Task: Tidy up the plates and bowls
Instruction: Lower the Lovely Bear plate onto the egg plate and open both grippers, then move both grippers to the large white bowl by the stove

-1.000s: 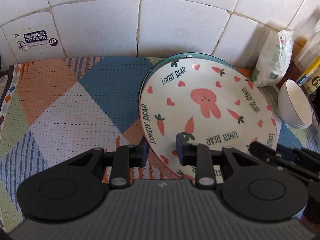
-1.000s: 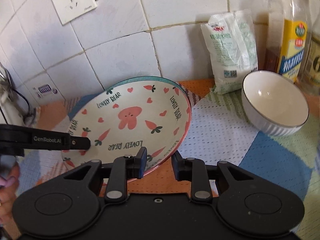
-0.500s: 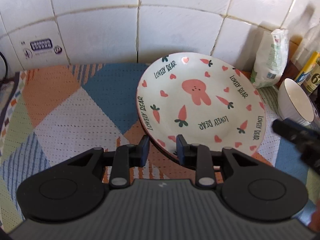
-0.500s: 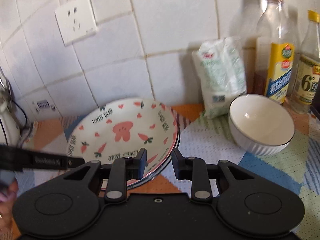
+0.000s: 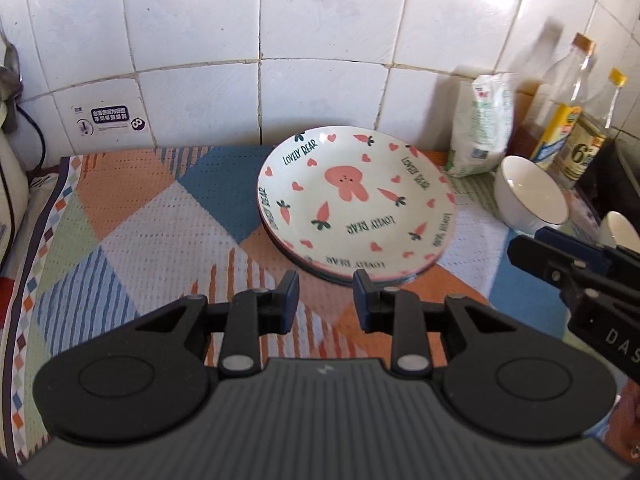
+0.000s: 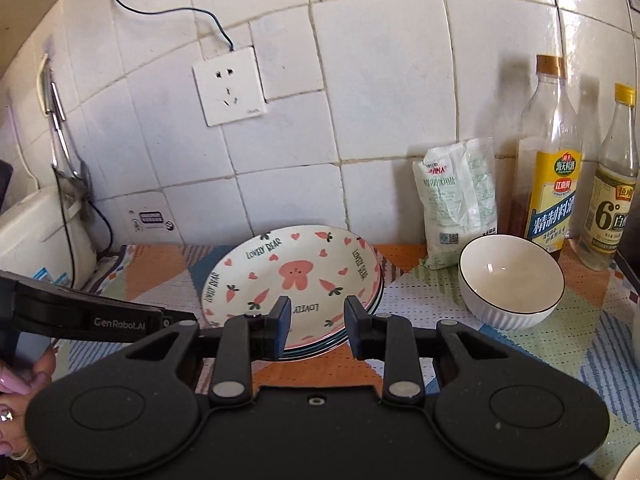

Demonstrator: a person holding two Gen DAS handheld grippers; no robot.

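A rabbit-and-carrot plate (image 5: 356, 200) lies flat on top of a small stack of plates on the patterned mat; it also shows in the right wrist view (image 6: 294, 280). A white ribbed bowl (image 5: 530, 200) stands to its right, also in the right wrist view (image 6: 510, 280). A second white bowl's edge (image 5: 622, 232) shows further right. My left gripper (image 5: 325, 304) is open and empty, just short of the stack's near rim. My right gripper (image 6: 314, 326) is open and empty, above the stack's near edge.
A salt bag (image 6: 456, 200) and two bottles (image 6: 550, 168) stand against the tiled wall at the back right. A white appliance (image 6: 36, 236) with a cord sits at the left. The patterned mat (image 5: 140, 232) covers the counter. A wall socket (image 6: 228, 88) is above.
The plate went from tilted, held at its rims by both grippers, to lying flat on the stack. Both grippers let go and pulled back and up.
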